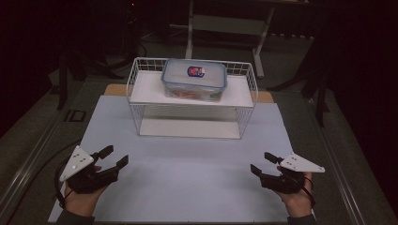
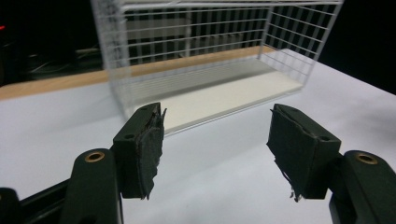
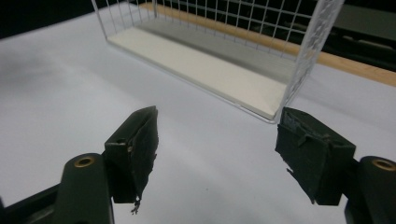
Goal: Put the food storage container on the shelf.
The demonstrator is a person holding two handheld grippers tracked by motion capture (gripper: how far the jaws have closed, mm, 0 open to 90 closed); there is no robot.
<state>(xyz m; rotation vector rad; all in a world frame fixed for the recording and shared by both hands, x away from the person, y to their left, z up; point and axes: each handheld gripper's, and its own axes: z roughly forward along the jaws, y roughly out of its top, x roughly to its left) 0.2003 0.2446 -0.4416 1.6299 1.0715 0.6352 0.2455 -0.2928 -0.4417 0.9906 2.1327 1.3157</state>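
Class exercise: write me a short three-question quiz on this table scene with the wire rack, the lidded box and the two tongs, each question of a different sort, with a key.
1. True or false: the lidded plastic box sits on the upper shelf of the white wire rack.
2. Multiple choice: what lies between the jaws of the left tongs?
A) the box
B) nothing
C) a wire of the rack
3. Fill in: the lower shelf of the rack holds ____.

Key
1. True. The box stands on the top shelf, lid on.
2. B. Both the left tongs and the right tongs stand open above the pale table cover, short of the rack.
3. Nothing; the board is bare.
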